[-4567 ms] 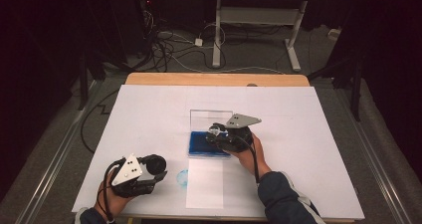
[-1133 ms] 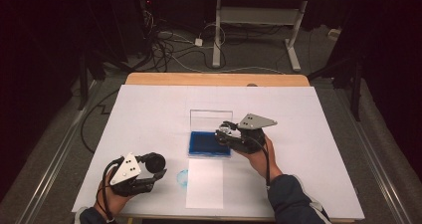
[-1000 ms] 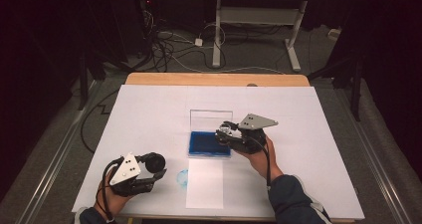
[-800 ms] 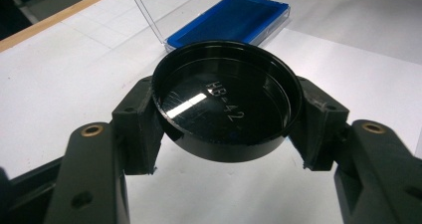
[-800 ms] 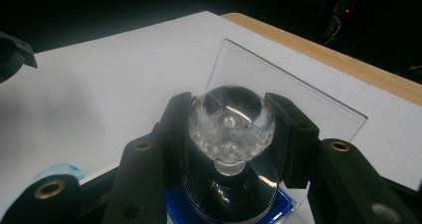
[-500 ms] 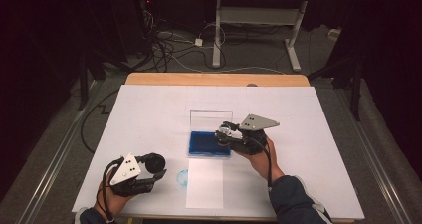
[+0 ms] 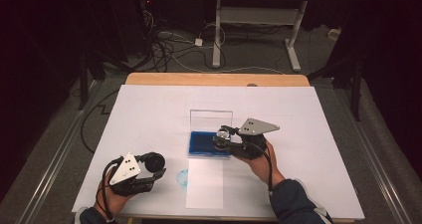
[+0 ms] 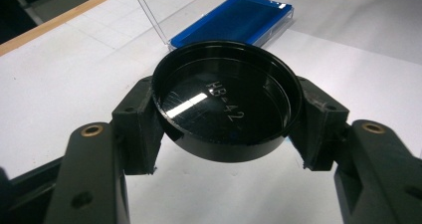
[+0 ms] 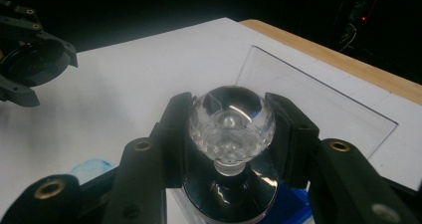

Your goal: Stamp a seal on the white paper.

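The right gripper (image 9: 231, 129) clamps a clear glass ball (image 9: 231, 120) over the blue case (image 7: 209, 143) mid-table, while the left gripper (image 8: 226, 119), near the front-left corner, grips a black round lid (image 8: 226, 115).

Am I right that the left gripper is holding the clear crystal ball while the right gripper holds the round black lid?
Not quite, the grips are swapped: the left gripper clamps the round black lid in the left gripper view, and the right gripper clamps the clear crystal ball in the right gripper view.
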The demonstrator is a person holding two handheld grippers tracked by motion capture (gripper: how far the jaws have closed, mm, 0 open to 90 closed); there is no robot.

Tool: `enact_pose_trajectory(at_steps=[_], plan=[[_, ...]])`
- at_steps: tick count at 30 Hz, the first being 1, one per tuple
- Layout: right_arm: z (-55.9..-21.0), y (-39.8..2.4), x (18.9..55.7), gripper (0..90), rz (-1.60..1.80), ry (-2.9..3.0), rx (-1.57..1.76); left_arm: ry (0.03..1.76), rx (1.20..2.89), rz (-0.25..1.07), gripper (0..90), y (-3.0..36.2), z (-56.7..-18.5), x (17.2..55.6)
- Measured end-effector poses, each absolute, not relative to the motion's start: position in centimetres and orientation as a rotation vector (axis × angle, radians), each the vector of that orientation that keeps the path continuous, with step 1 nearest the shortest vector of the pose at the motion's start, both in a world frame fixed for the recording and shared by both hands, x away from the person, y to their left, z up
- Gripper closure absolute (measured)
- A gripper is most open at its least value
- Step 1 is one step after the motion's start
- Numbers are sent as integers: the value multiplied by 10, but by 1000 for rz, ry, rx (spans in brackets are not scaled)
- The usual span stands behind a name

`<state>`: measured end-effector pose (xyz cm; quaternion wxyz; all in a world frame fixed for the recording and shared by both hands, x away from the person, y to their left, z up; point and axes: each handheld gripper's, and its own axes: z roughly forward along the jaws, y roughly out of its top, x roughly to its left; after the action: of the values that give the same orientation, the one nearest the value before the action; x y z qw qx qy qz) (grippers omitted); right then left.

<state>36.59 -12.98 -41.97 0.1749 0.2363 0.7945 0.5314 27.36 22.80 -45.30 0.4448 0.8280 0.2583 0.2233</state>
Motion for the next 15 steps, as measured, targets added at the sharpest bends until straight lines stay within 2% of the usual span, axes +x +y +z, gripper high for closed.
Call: enact_pose_trajectory(at_steps=[15], plan=[[-426,-122,348,567,1525,2305,614,641,2054,553,360,228,-453,273]])
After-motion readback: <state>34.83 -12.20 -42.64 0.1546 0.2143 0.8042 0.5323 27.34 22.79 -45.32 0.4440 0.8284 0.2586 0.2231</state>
